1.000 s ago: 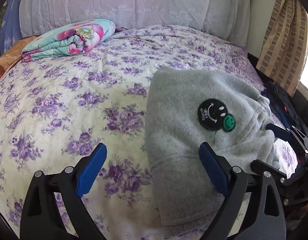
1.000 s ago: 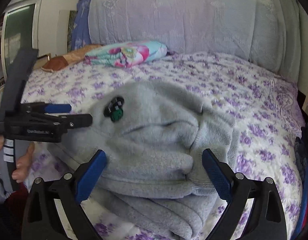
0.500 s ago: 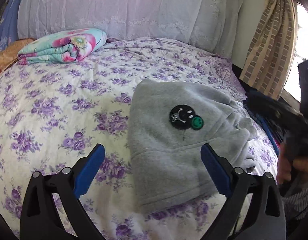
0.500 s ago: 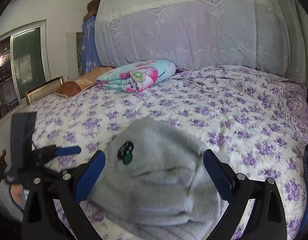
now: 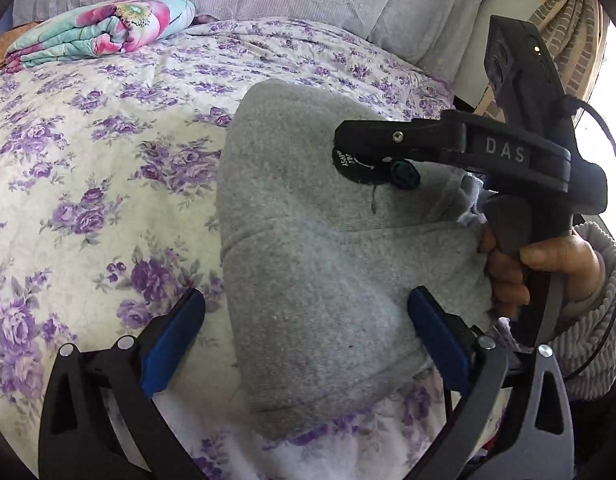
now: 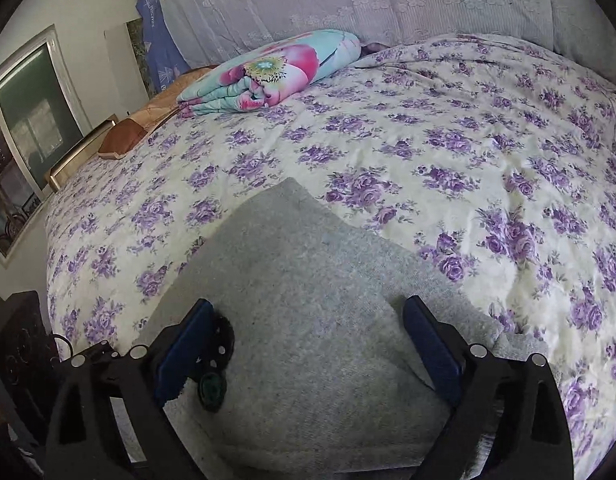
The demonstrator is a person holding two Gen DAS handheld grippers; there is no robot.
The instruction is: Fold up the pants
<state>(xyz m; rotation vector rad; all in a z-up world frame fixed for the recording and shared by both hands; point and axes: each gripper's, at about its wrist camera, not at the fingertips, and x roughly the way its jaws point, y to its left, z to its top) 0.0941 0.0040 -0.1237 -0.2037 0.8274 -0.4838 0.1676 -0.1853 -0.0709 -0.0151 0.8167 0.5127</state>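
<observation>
Now both claws, left (image 5: 306, 334) & right (image 6: 304, 342), gape over folded grey pants (image 5: 327, 240) on bed (image 6: 427, 152).

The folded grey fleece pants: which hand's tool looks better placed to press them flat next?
Probably the right tool: it sits open directly over the grey fleece pants. The left tool, also open, hangs over their near edge, half above the purple-flowered bedspread.

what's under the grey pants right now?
The grey pants lie folded on the purple-flowered bedspread, which shows around the bundle. Whether anything else is beneath cannot be seen; the fabric covers it. On top, the right gripper hovers open, partly hiding the black patch.
</observation>
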